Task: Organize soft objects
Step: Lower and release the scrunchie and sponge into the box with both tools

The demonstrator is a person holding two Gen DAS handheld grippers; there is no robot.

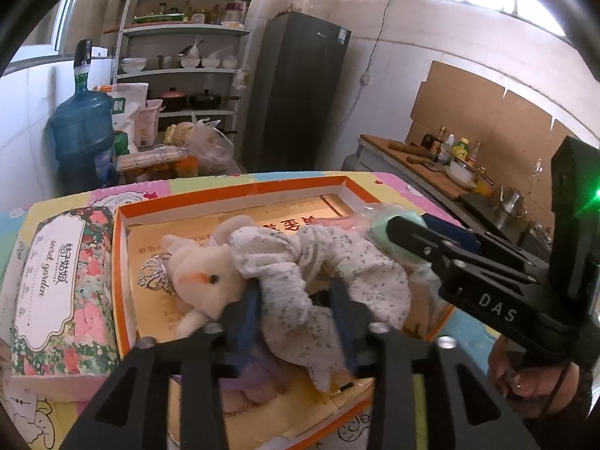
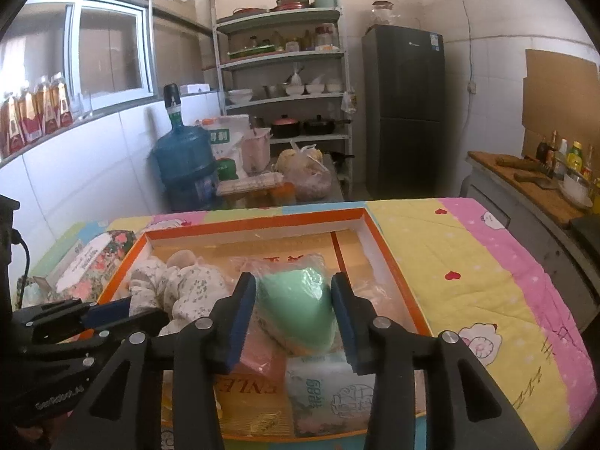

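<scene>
Left wrist view: left gripper (image 1: 296,315) at lower centre, jaws parted, blue pads (image 1: 249,322) standing off either side of a speckled white cloth (image 1: 322,281) draped between them; no visible pressing, so released. Cloth lying across a white plush mouse (image 1: 202,273), both inside the orange-rimmed cardboard tray (image 1: 232,193) filling the middle of the frame. A small silver tiara (image 1: 153,275) just left of the plush head. Floral tissue pack (image 1: 60,285) at lower left, outside the tray, touching its left wall. Right gripper (image 1: 431,236) reaching in from the right edge, over a bagged mint-green item (image 1: 378,225) near the tray's right side. A hand (image 1: 525,378) on its grip at lower right.

Right wrist view: right gripper (image 2: 294,311) at lower centre, jaws spread, pads flanking a mint-green soft bundle in clear plastic (image 2: 300,307) without visibly squeezing it; released. Bundle resting in the tray (image 2: 258,225), centre frame, above a packet of wipes (image 2: 330,393) at the bottom. Speckled cloth (image 2: 180,288) at centre left in the tray, left gripper (image 2: 112,313) beside it at lower left. Patchwork cartoon tablecloth (image 2: 468,270) spreading to the right.
</scene>
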